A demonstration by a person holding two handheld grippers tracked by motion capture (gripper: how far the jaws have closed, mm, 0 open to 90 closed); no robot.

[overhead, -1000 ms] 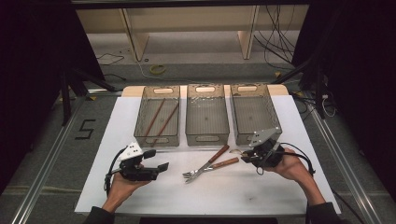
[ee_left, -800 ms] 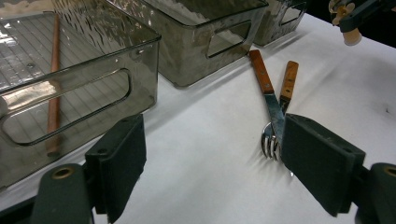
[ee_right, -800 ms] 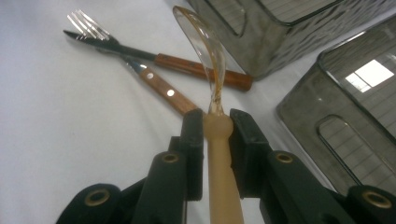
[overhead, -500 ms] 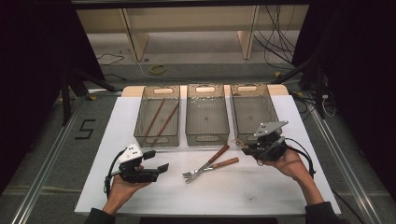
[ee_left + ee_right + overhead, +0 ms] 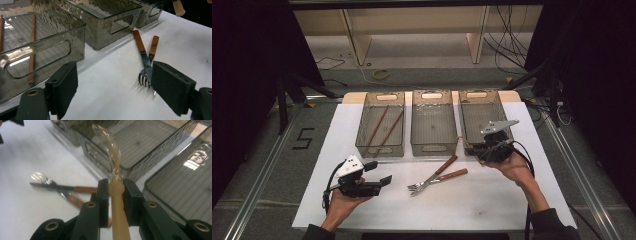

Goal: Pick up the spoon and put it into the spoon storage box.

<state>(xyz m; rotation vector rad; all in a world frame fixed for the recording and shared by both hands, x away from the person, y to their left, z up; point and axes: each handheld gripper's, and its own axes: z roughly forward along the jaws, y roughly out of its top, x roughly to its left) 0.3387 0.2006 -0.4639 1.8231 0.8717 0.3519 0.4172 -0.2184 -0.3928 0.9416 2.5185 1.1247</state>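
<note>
Holding the spoon [image 5: 113, 170] by its neck, my right gripper [image 5: 115, 195] has both pads pressed on the pale wooden handle, so it is closed on the spoon. In the high view that gripper [image 5: 495, 146] sits at the near end of the right bin [image 5: 472, 102], at the rim. I judge the step in hand is to carry the spoon over that rim and lay it inside.

To do it well, I would lift until the bowl clears the wall, since the bowl points up and toward the bins and could catch the edge. I would then bring it low over the ribbed floor before letting go, because a shiny spoon dropped from height may bounce or skid. I would keep the squeeze steady: the handle is round and smooth and could twist between the pads.

The spoon has a polished metal bowl, so bright it mirrors the room, joined to a light tan wooden handle that runs down between the jaws.

My left gripper [image 5: 112, 90] rests on the white table [image 5: 492, 210] with its jaws wide apart and nothing between them. A fork [image 5: 150, 53] and a knife [image 5: 140, 50] lie crossed just ahead of it.
</note>
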